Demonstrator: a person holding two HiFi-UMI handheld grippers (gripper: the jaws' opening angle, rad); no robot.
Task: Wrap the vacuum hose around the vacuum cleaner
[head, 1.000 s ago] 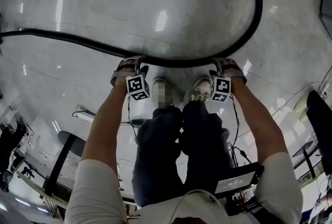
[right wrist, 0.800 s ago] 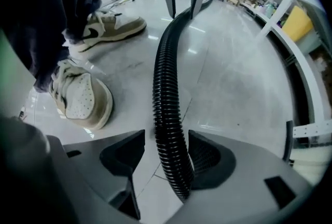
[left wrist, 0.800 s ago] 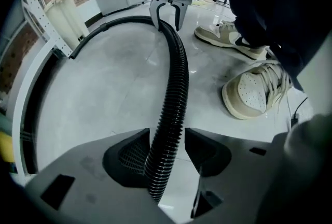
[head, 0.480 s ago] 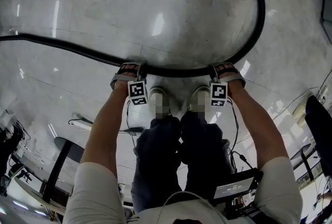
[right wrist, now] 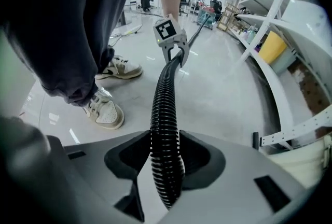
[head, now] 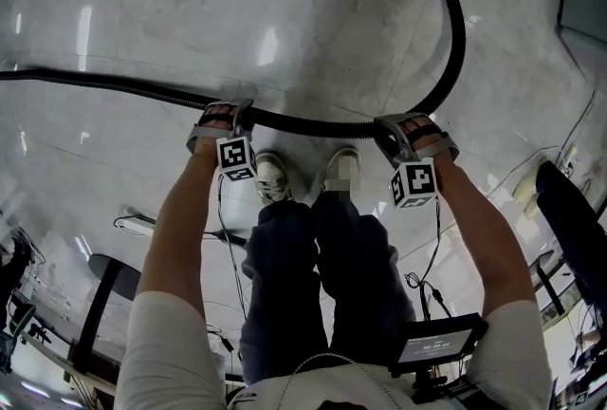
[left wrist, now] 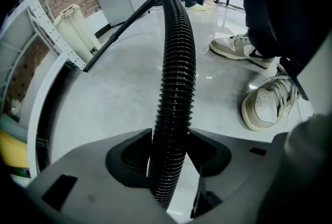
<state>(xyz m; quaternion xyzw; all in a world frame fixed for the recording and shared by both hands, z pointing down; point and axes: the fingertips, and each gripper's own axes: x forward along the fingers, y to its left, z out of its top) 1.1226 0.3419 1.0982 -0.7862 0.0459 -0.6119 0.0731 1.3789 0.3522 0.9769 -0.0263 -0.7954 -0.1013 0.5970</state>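
One hose [head: 313, 125]: black, ribbed, long, curving.

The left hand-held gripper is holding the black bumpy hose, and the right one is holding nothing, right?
Not quite. The right hand-held gripper is not empty: its jaws have just been closing and pinch the same black hose, as the right gripper view shows. The left hand-held gripper does hold the hose.
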